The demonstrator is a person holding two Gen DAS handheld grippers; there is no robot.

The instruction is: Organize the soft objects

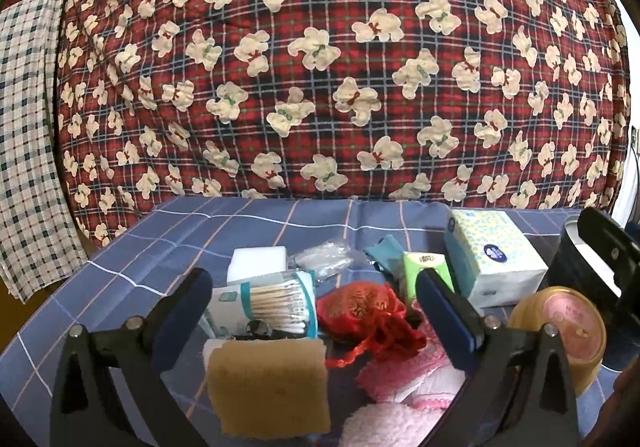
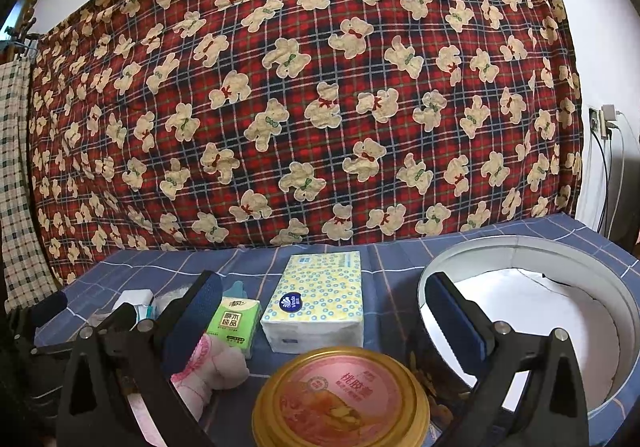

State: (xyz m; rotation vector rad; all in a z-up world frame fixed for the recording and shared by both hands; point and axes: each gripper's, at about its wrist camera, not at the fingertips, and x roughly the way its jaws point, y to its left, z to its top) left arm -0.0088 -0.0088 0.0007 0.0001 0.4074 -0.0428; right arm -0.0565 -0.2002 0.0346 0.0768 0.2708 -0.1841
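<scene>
- Both pairs of fingers stand spread wide and hold nothing: the left gripper (image 1: 314, 311) hovers over the pile of small things, the right gripper (image 2: 324, 317) over the right part of the tabletop (image 1: 168, 235), which is covered in a blue checked cloth.
- As far as the views show, the sorting looks barely begun. The round container (image 2: 532, 251) with white inner walls stands at the right end of the tabletop, and the part of its inside that can be seen holds nothing; its nearer bottom is hidden behind the right gripper.
- Still out on the cloth, crowded close together: a tan sponge (image 1: 268, 387) nearest the left camera, a white foam block (image 1: 258, 261) further back, a pack of cotton swabs (image 1: 276, 303) between them, a red drawstring pouch (image 1: 364, 311), and a pink fluffy cloth (image 1: 404, 379) that runs under the left gripper's right finger.
- Behind these lie a clear plastic bag (image 1: 324, 259), a teal piece of fabric (image 1: 384, 251) and a small green tissue pack (image 2: 234, 325).
- A large tissue pack (image 2: 316, 299), printed yellow and blue, lies just beside the green one, between it and the container.
- A gold tin with a pink lid (image 2: 344, 403) sits under the right gripper; I judge it hard, so probably not for sorting.
- By look, the sponge, pouch and pink cloth will squash and sag under a pinch; the tissue packs seem firmer.
</scene>
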